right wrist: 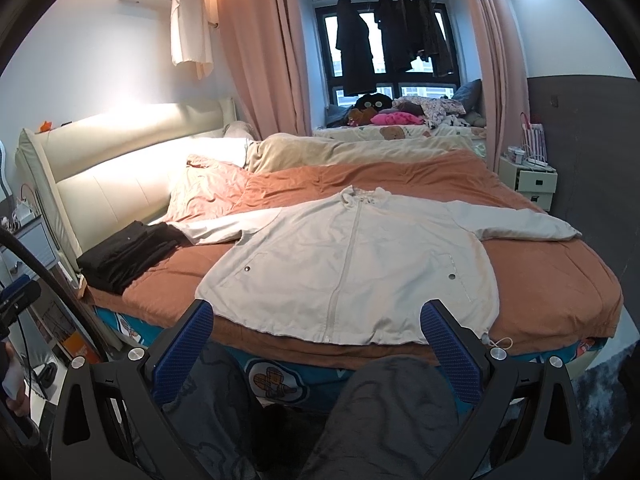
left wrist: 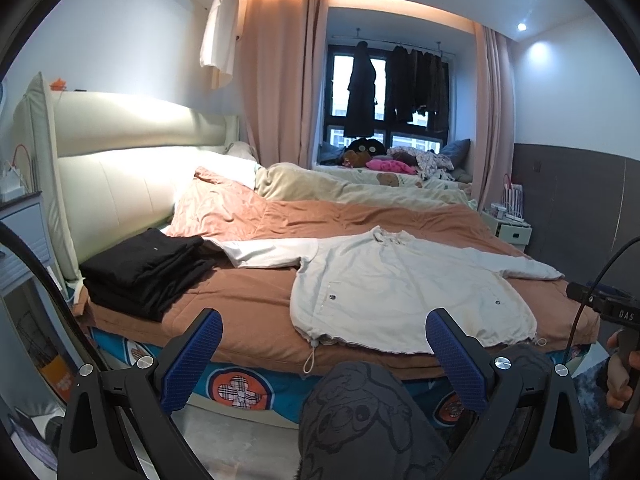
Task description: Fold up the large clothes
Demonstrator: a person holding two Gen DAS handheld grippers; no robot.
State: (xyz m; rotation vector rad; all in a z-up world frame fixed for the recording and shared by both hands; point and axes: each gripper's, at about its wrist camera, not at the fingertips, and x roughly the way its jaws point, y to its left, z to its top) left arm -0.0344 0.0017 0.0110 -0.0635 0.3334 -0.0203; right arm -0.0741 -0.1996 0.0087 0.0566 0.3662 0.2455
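Observation:
A pale grey zip jacket (left wrist: 404, 288) (right wrist: 352, 264) lies flat and face up on the orange bedspread (left wrist: 248, 300) (right wrist: 552, 280), sleeves spread to both sides, its hem at the near edge of the bed. My left gripper (left wrist: 324, 344) stands open in front of the bed, below the hem's left part, holding nothing. My right gripper (right wrist: 318, 332) is open too, its blue pads framing the hem around the zip, clear of the cloth. A person's knees in dark patterned trousers (left wrist: 360, 412) (right wrist: 396, 408) sit just below the grippers.
A stack of folded black clothes (left wrist: 148, 264) (right wrist: 128, 252) rests on the bed's left side by the cream headboard (left wrist: 120, 168). Rumpled bedding (right wrist: 320, 148) lies farther back. Small cabinets (right wrist: 528, 180) flank the bed. Dark clothes (left wrist: 400, 80) hang at the window.

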